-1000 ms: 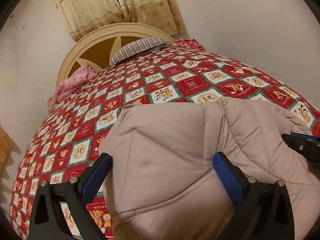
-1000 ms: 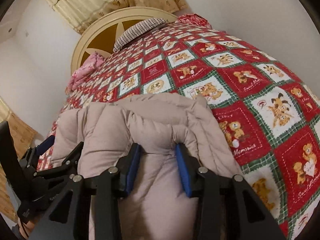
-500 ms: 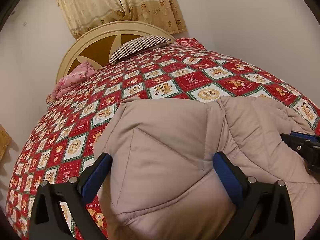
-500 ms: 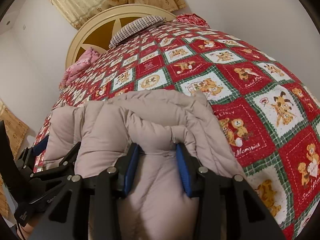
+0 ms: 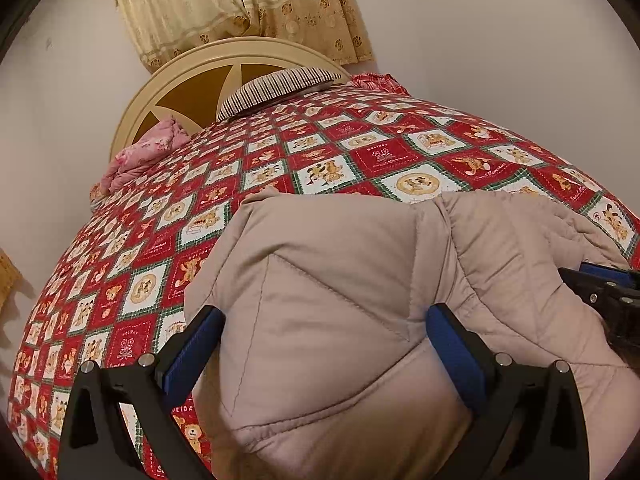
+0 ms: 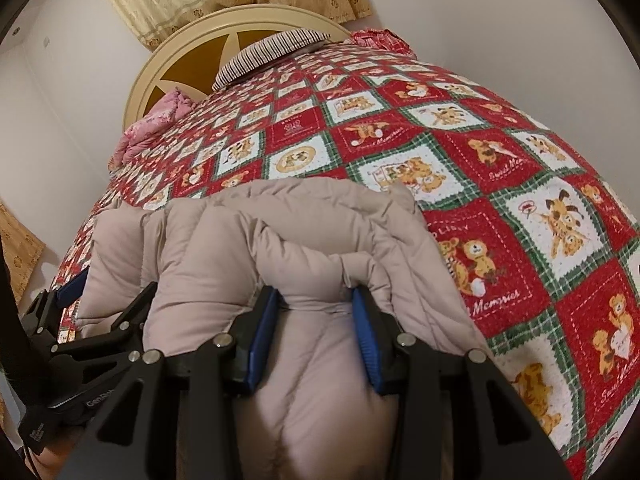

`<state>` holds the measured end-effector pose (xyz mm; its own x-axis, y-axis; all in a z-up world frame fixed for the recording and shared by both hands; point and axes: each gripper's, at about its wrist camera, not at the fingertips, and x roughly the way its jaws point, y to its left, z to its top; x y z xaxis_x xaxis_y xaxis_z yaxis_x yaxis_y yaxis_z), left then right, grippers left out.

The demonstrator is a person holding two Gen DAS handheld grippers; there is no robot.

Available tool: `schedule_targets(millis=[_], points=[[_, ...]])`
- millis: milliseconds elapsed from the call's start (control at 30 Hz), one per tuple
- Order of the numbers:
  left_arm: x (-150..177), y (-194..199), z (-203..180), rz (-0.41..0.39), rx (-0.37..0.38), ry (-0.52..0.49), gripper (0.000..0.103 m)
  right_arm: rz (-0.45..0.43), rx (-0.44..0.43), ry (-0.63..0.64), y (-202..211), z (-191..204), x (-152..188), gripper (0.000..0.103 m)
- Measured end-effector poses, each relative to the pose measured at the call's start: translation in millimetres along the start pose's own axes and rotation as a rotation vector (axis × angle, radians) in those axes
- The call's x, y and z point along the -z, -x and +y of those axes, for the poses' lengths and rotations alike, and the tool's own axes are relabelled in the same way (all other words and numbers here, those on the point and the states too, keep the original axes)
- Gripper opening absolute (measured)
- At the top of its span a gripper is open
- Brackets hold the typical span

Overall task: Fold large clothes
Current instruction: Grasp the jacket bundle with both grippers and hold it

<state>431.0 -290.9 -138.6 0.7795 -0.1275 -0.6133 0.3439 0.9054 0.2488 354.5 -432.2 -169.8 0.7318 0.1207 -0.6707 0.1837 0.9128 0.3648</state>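
A beige quilted puffer jacket point(image 5: 344, 280) lies bunched at the near end of the bed. My left gripper point(image 5: 324, 328) is open wide, its blue pads on either side of a thick fold of the jacket. My right gripper point(image 6: 316, 308) is shut on a puffy fold of the jacket point(image 6: 280, 256), the padding squeezed between its blue pads. The right gripper's tip shows at the right edge of the left wrist view point(image 5: 600, 288). The left gripper shows at the left of the right wrist view point(image 6: 80, 320).
The bed carries a red, green and white teddy-bear patchwork quilt point(image 5: 360, 152). A striped pillow point(image 5: 276, 88) and a pink bundle point(image 5: 144, 156) lie by the cream round headboard point(image 5: 192, 80). Walls stand on both sides; a curtain point(image 5: 240, 0) hangs behind.
Both cameras have tilted up slightly, so the jacket sits lower in view. The grips look unchanged.
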Motion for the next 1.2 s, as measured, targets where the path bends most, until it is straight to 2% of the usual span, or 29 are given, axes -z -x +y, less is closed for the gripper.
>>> schedule_targets(millis=[400,1200], points=[[1,-2,1,0.004,0.003,0.005,0.102,-0.005,0.02,0.012,-1,4,0,0.042],[3,-10,5,0.033,0.01,0.008,0.102,0.0,0.126,0.079,-9,16,-2,0.042]])
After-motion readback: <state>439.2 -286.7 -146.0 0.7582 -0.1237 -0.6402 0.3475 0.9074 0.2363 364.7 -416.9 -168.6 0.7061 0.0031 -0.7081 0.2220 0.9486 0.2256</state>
